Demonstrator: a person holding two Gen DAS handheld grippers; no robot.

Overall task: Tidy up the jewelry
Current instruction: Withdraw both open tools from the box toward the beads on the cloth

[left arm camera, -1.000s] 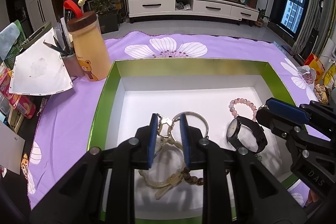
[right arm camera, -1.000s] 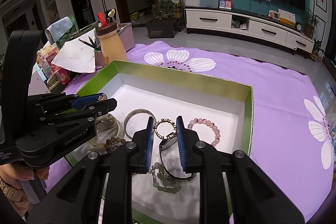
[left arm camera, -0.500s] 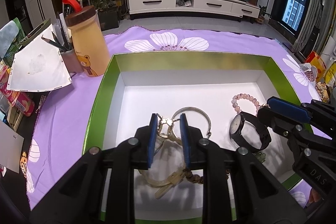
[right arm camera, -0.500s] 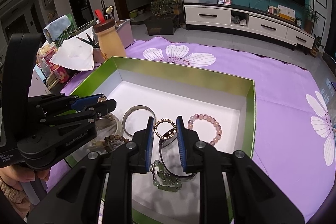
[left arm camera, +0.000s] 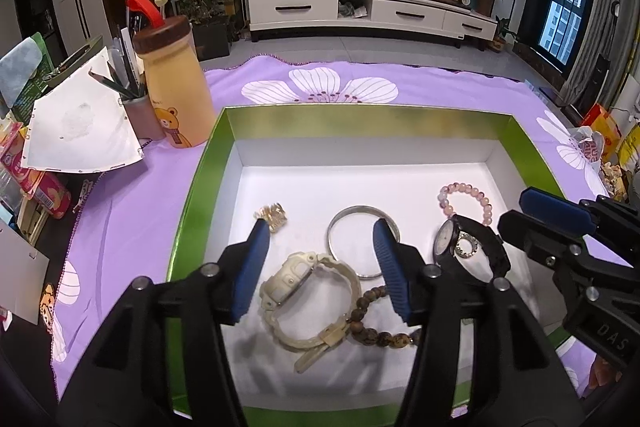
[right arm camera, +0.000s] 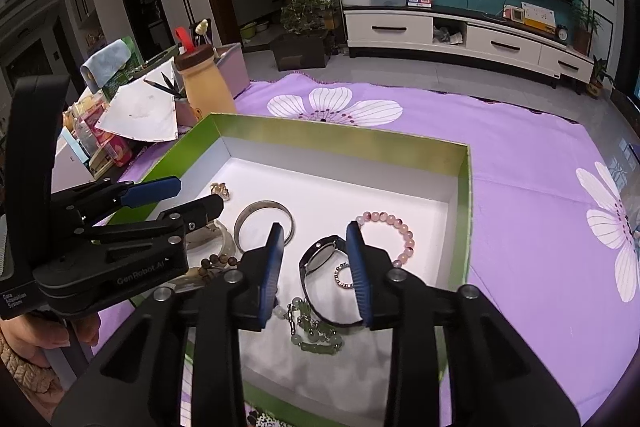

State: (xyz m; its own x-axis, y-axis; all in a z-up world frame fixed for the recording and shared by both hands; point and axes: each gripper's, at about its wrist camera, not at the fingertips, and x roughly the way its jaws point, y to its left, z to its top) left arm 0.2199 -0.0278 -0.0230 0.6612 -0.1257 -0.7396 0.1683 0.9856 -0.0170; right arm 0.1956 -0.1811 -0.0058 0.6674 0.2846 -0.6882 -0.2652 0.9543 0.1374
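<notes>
A: From our left wrist view we see the cream plastic wristwatch (left arm camera: 298, 287) lying between the pads of the left gripper (left arm camera: 320, 263), whose jaws are opening and press on nothing. The small gold ornament (left arm camera: 273, 215) lies on the white floor of the green-rimmed shallow box (left arm camera: 360, 117) at about eleven o'clock from the pads.

B: Our right wrist view shows what yours hides: the pale green bead strand (right arm camera: 314, 335) at six o'clock in the box. The right gripper (right arm camera: 316, 267) is opening too, its pads clear of the black-strapped wristwatch (right arm camera: 320, 255) and the little sparkling ring (right arm camera: 345, 275) lying between them.

A: A second ago we had the gold ornament pinched, and you had that ring; both now rest loose in the box.

B: The plain silver bangle (right arm camera: 264, 219) sits at the middle, the pink bead bracelet (right arm camera: 394, 231) at three o'clock of it.

A: And the brown wooden bead string (left arm camera: 376, 327) touches the cream watch's strap at five o'clock. All the jewellery lies inside the box, on the purple flowered cloth (left arm camera: 132, 211).
</notes>
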